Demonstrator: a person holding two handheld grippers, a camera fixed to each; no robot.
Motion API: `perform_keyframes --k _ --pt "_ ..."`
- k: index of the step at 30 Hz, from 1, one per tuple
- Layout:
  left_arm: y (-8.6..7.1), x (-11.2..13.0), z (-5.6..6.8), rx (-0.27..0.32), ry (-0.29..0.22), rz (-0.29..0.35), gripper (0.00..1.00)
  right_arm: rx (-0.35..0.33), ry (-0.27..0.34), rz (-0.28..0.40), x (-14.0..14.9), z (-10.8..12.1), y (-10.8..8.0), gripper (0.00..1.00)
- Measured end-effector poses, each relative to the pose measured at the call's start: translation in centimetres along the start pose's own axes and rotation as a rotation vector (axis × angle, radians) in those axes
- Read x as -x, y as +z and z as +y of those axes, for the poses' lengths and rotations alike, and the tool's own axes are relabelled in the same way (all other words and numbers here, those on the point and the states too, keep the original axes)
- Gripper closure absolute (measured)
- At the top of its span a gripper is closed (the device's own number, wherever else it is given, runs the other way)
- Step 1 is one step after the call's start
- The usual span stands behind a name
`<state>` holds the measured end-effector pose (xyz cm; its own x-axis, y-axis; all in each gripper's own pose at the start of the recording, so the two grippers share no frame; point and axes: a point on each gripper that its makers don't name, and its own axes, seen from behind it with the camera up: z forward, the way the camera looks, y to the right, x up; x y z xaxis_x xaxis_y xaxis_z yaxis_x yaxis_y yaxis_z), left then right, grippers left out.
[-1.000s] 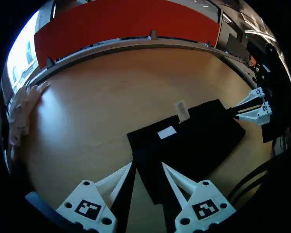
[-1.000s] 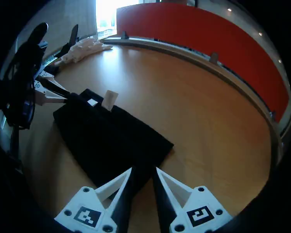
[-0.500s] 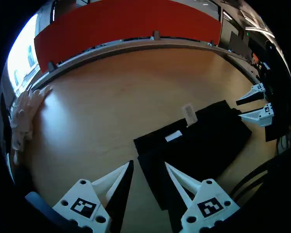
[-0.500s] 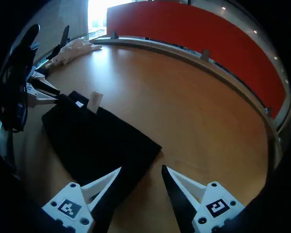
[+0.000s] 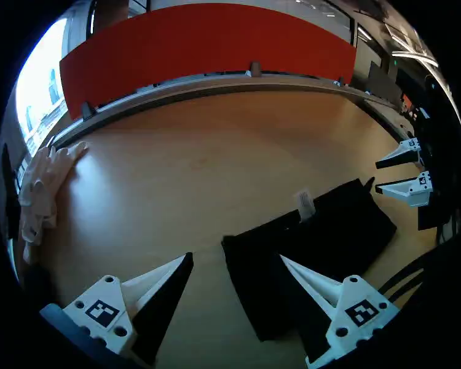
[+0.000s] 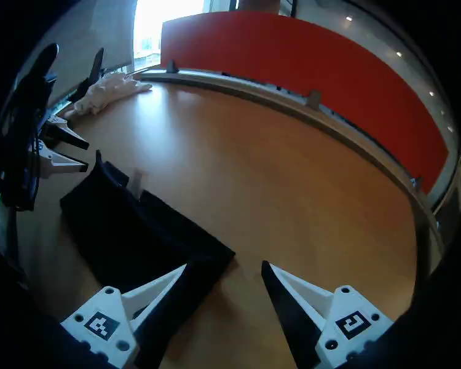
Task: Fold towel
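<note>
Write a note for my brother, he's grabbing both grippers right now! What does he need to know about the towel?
Left gripper: open, holding nothing, poised over one end of the towel.
Right gripper: open, holding nothing, at the towel's other end.
Towel: black, lying flat on the wooden table, with its tag sticking up at the far edge.
Done: it looks folded into a layered rectangle.
Left: probably one more fold or a tidy-up; hard to say for sure.

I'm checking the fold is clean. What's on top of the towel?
A pale tag stands up at the far edge of the towel. Whatever lies between its folded layers is covered.
</note>
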<state>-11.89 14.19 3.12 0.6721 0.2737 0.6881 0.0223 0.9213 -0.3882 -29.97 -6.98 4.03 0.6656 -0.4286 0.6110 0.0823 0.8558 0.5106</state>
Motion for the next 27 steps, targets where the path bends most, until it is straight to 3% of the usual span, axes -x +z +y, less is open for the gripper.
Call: perform_keyframes --k 9,27 --pt "-0.8 0.5 0.2 0.005 -0.01 -0.003 0.06 0.0 0.013 0.016 -0.2 -0.3 -1.0 0.16" --pt "-4.8 3.7 1.1 0.004 -0.052 -0.007 0.07 -0.003 0.044 0.019 2.4 -3.0 -5.0 0.16"
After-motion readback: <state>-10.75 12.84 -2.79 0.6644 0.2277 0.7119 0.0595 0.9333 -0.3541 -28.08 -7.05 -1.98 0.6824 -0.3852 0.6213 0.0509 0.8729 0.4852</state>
